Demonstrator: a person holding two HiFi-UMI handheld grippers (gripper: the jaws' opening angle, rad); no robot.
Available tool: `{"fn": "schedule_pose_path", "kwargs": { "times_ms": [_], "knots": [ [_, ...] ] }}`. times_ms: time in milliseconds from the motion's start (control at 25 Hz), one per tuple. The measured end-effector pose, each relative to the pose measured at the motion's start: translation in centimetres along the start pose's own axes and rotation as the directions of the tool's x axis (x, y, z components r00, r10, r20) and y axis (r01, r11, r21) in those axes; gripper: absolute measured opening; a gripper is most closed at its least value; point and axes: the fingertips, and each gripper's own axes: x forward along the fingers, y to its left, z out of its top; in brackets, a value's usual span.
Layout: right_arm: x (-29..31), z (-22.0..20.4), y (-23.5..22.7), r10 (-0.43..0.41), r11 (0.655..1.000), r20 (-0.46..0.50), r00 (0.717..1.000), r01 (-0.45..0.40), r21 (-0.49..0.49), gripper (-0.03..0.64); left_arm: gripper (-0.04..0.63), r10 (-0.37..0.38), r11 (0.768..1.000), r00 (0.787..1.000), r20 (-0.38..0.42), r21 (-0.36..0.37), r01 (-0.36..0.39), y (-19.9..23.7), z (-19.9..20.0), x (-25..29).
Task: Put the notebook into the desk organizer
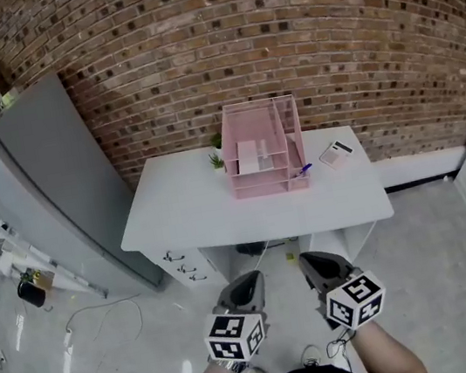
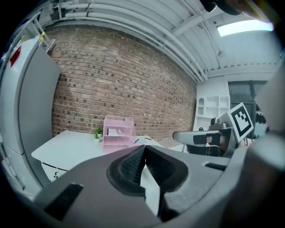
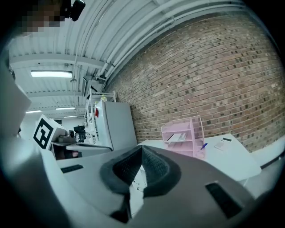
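While the left gripper (image 1: 250, 279) and right gripper (image 1: 309, 260) hover closed and empty over open floor (image 1: 443, 279), the pink desk organizer (image 1: 263, 145) sits by the white desk's (image 1: 183, 207) far edge.

pink tiered plastic desk organizer (image 1: 263, 145) stands upright at the back of the white worktop (image 1: 184, 211); a small white flat notebook (image 1: 335, 153) lies near the organizer's right side, not touching it.
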Motion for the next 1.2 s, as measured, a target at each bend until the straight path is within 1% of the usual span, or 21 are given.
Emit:
{"fn": "schedule_pose_path", "kwargs": {
  "times_ms": [240,480,1200],
  "knots": [
    [-0.7,-1.1,0.6,-0.065,0.998,-0.020,0.998,0.065,0.013,0.003,0.006,-0.061,0.998,0.998,-0.013,-0.009,0.061,0.1,-0.7,-0.4],
    [-0.6,-1.5,1.2,-0.088,0.996,-0.026,0.996,0.089,0.018,0.003,0.006,-0.092,0.996,0.996,-0.016,-0.019,0.092,0.5,-0.9,-0.6],
    [-0.3,-1.9,1.1,-0.069,0.997,-0.025,0.997,0.070,0.032,0.003,0.006,-0.075,0.997,0.997,-0.028,-0.018,0.075,0.4,-1.3,-0.8]
  ]
}}
